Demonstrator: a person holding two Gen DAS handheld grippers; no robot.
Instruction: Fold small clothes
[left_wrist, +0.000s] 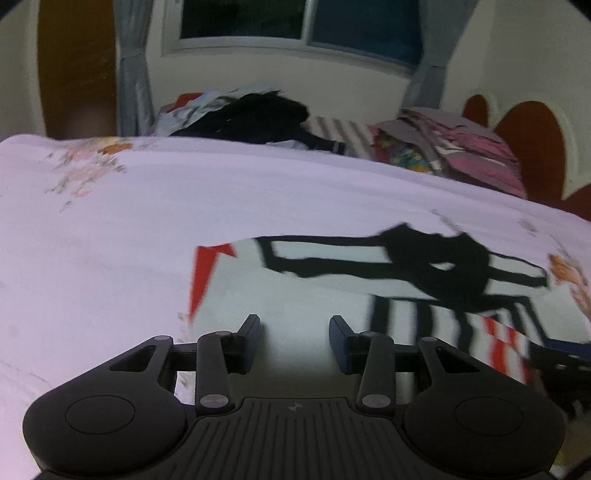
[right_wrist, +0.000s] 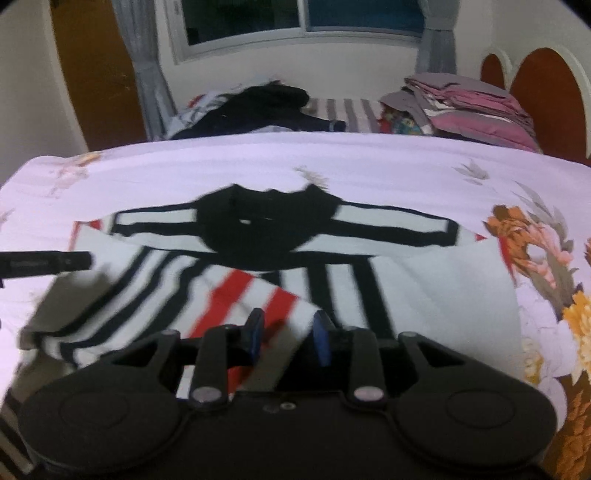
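- Left wrist view: left hand-held gripper had jaws apart, nothing between them, over plain white cloth of the shirt.
- Right wrist view: right hand-held gripper jaws part-open, red-striped sleeve lay between the pads; grip unclear, blurred.
- Shirt, white with black stripes, lay spread on floral bed sheet.
- Far back: dark clothes heap, folded pink stack.
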